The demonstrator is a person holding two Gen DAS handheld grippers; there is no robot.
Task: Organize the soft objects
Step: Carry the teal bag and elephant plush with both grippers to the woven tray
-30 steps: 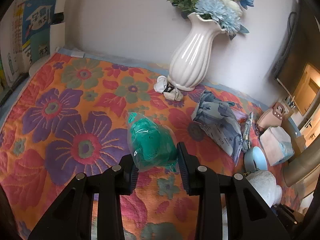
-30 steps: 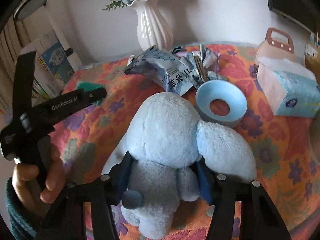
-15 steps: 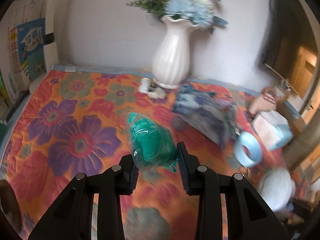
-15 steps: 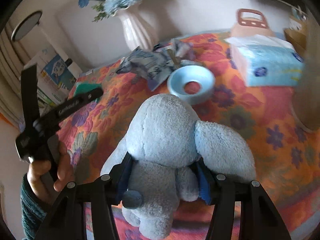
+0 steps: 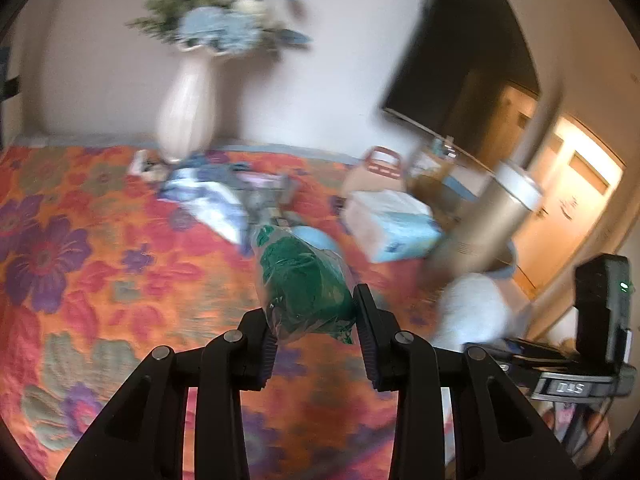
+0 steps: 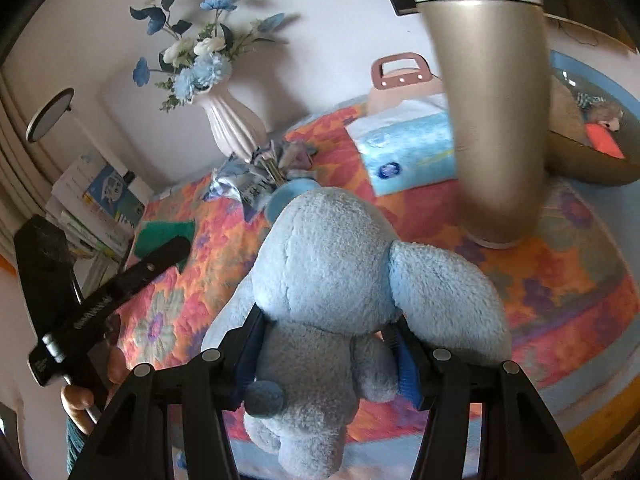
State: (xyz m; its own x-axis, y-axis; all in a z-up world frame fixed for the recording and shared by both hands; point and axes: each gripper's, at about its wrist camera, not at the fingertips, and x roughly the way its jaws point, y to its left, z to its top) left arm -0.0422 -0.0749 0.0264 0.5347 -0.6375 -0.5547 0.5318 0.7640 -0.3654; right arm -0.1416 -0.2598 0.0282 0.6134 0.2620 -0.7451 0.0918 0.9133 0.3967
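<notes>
Both soft things are in mid-carry above the flowered tabletop [image 6: 560, 280]. The left gripper [image 5: 314, 334] clamps a green bagged bundle [image 5: 306, 280]; the right gripper [image 6: 326, 352] grips the blue plush toy [image 6: 340, 280], near the gold bottle [image 6: 496, 120]. Next, probably, comes setting both into the basin [image 6: 600, 80] behind that bottle, steering around it.
</notes>
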